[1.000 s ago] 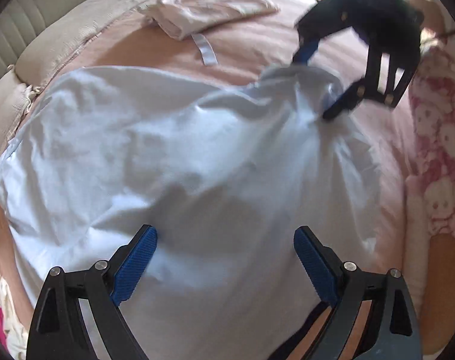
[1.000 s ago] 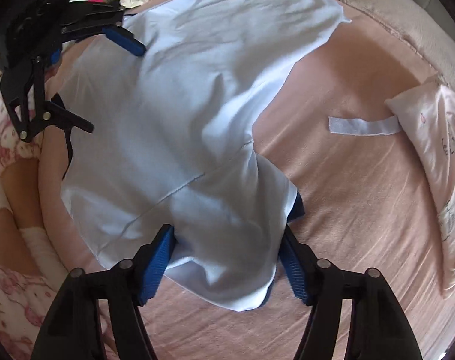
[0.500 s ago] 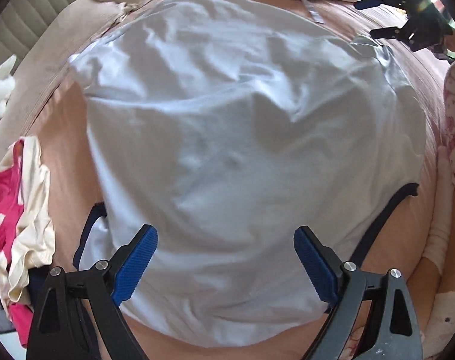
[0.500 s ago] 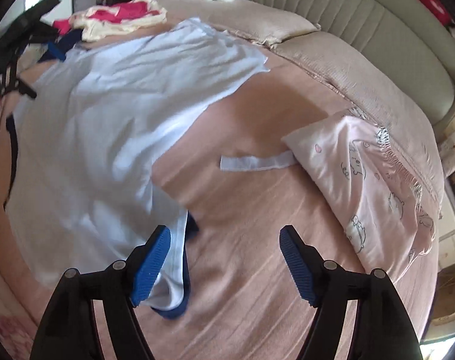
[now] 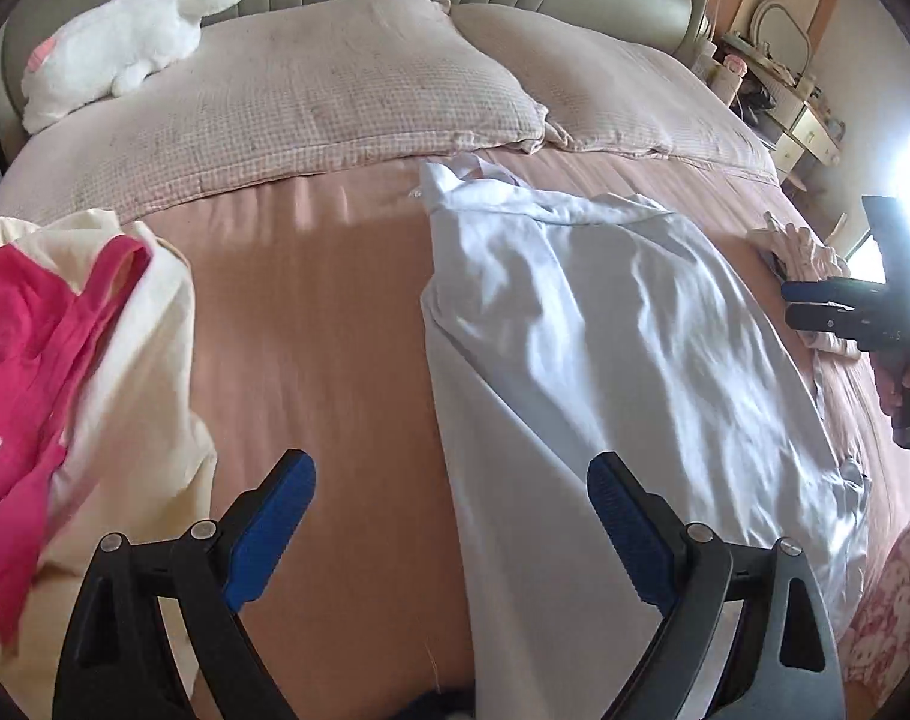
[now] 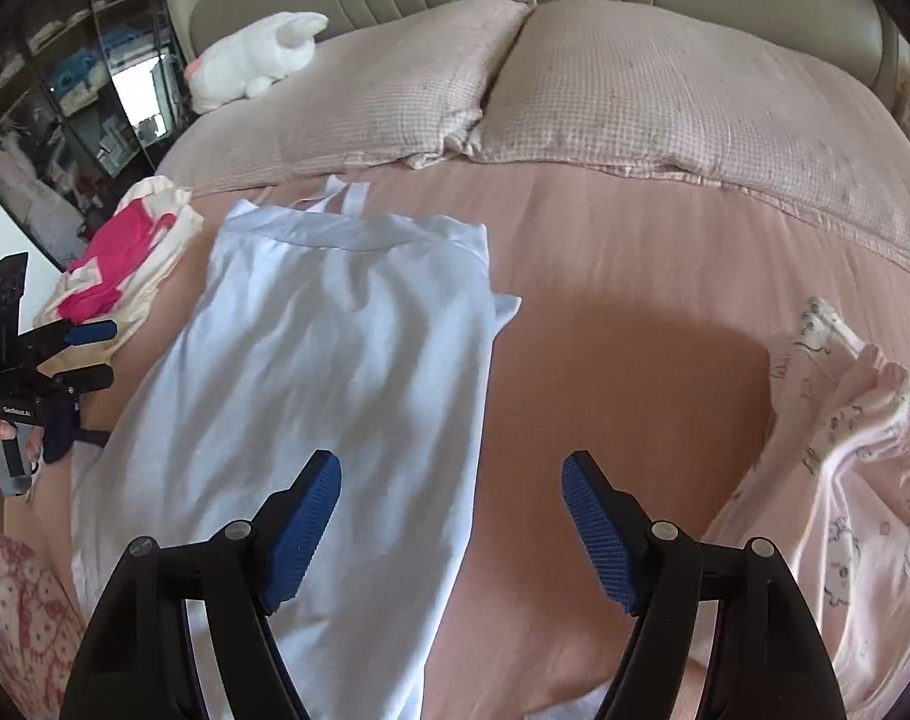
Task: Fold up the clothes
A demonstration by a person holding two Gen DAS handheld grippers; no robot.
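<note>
A pale blue garment (image 5: 604, 330) (image 6: 335, 360) lies on the pink bed sheet (image 5: 311, 312) as a long narrow strip, its collar end toward the pillows. My left gripper (image 5: 449, 474) hovers open over the strip's left edge, with nothing between its fingers. My right gripper (image 6: 452, 468) hovers open over the strip's right edge and is also empty. Each gripper shows in the other's view: the right gripper (image 5: 838, 306) at the far right and the left gripper (image 6: 89, 354) at the far left, each held by a hand.
A pile of pink and cream clothes (image 5: 65, 360) (image 6: 119, 264) lies left of the strip. A pink printed garment (image 6: 844, 480) lies at the right. Two pillows (image 5: 335, 90), a white plush toy (image 5: 113, 42) and the headboard stand beyond. A leg in printed pyjamas (image 6: 17, 612) kneels nearby.
Both grippers have swung apart and rolled to face the headboard. The cloth that lay between the right fingers now rests flat on the bed. The garment now lies as a narrow strip.
</note>
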